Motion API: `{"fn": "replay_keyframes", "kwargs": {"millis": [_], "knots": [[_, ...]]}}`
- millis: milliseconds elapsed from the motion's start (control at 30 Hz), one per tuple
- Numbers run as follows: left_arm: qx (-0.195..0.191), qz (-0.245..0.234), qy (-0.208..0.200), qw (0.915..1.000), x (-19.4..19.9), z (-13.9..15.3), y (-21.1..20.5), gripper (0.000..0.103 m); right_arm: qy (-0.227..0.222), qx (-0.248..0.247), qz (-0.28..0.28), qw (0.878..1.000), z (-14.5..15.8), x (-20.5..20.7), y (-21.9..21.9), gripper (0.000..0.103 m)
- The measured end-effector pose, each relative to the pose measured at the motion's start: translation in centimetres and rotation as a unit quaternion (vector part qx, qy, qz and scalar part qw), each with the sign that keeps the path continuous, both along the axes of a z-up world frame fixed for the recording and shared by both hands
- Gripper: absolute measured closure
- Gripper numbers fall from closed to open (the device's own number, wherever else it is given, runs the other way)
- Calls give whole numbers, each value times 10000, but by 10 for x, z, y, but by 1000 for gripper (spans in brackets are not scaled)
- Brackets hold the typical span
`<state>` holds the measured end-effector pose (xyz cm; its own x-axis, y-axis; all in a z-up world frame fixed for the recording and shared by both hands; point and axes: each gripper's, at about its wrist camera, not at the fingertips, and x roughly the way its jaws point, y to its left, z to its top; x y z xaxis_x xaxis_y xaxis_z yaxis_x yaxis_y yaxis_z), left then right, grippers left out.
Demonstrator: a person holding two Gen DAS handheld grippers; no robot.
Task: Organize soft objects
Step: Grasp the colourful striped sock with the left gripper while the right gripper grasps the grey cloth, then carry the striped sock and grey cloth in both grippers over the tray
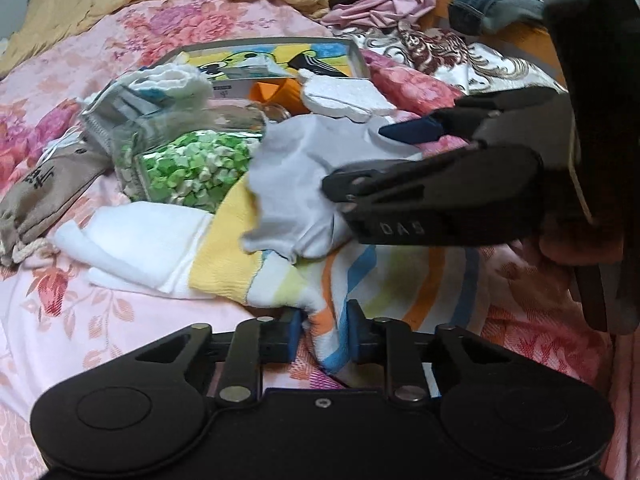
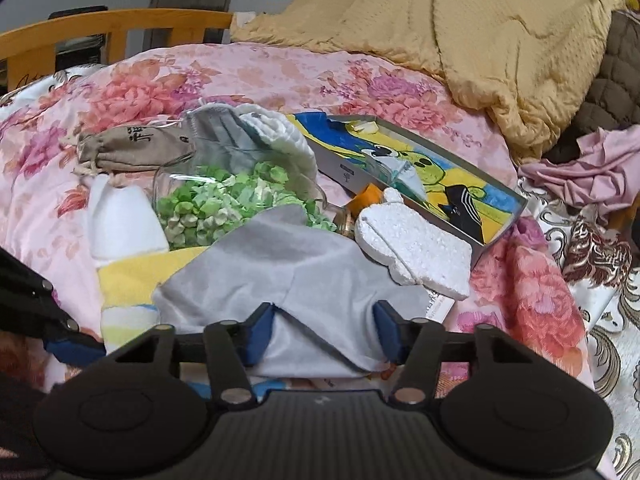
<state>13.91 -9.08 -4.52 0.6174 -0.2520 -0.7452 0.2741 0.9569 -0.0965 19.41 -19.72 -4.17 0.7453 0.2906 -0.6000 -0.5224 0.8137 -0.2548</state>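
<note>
A striped sock [image 1: 360,280] with a yellow cuff lies on the pink floral bed. My left gripper [image 1: 323,334] is shut on its toe end. A grey-white sock [image 1: 304,184] lies over the striped one. My right gripper [image 2: 324,332] is open with its jaws on either side of the grey sock [image 2: 280,272]; it also shows in the left wrist view [image 1: 372,156], coming in from the right. A white folded sock [image 1: 136,248] lies to the left.
A glass jar of green paper stars [image 2: 224,208] lies behind the socks, with a beige drawstring pouch [image 2: 132,148], a face mask [image 2: 216,132], a white foam piece [image 2: 416,248] and a cartoon-printed box [image 2: 440,184]. A yellow blanket [image 2: 460,28] and crumpled pink cloth [image 2: 588,176] lie farther off.
</note>
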Motion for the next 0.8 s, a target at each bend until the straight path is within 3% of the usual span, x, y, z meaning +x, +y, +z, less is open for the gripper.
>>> {"fn": "replay_keyframes", "kwargs": {"millis": [400, 800], "knots": [[117, 23, -83, 9999, -6, 17, 4, 90, -83, -46, 214, 9997, 4, -15, 4, 88], [488, 260, -357, 9978, -11, 50, 11, 91, 94, 241, -7, 9997, 15, -19, -10, 97]]}}
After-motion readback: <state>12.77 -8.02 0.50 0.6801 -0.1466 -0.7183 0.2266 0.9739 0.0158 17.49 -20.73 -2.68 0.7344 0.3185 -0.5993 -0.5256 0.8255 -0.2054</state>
